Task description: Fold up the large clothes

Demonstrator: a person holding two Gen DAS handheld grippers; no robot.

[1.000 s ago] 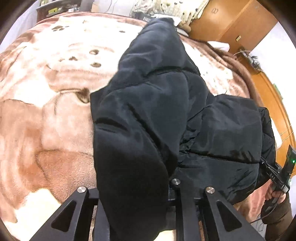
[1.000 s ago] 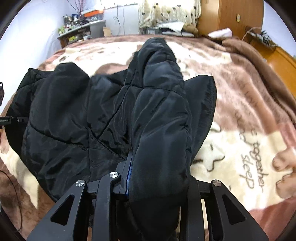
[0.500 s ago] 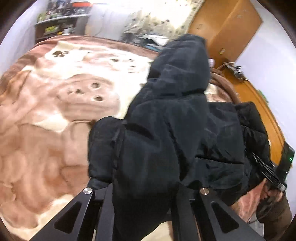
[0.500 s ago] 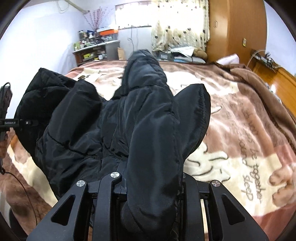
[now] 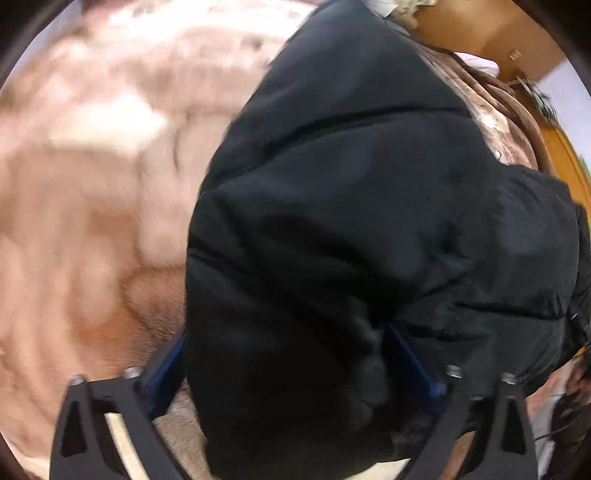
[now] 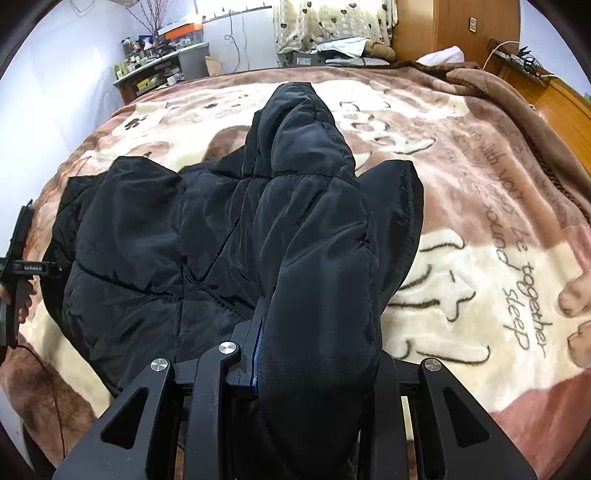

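Item one, black puffer jacket (image 6: 207,236): I see it lying on the brown-and-cream blanket (image 6: 480,206) that covers the bed, its quilted body spread toward my left and one padded sleeve or front panel running from the far middle of the blanket straight back to my right gripper (image 6: 317,373). Item two, right gripper: clenched on the near end of that padded panel, the fabric bulging up between the black fingers (image 6: 243,354) and hiding the right-hand one; a blue pad edge shows at the left finger. Item three, left gripper (image 5: 291,369): its jaws stand wide, blue pads (image 5: 410,358) visible on both sides of a thick fold of the jacket (image 5: 351,221) that sits between them; the frame is motion-blurred, and I read it as released around the cloth, not pinching it. From the right wrist view, the left gripper's handle (image 6: 18,258) shows at the jacket's far left edge, with fingers of the hand just visible on it. Item four, surroundings: lettered print on the blanket at right, a cluttered shelf (image 6: 155,70) and heart-patterned curtain (image 6: 332,22) beyond the bed, a wooden wardrobe (image 6: 454,29) at far right.
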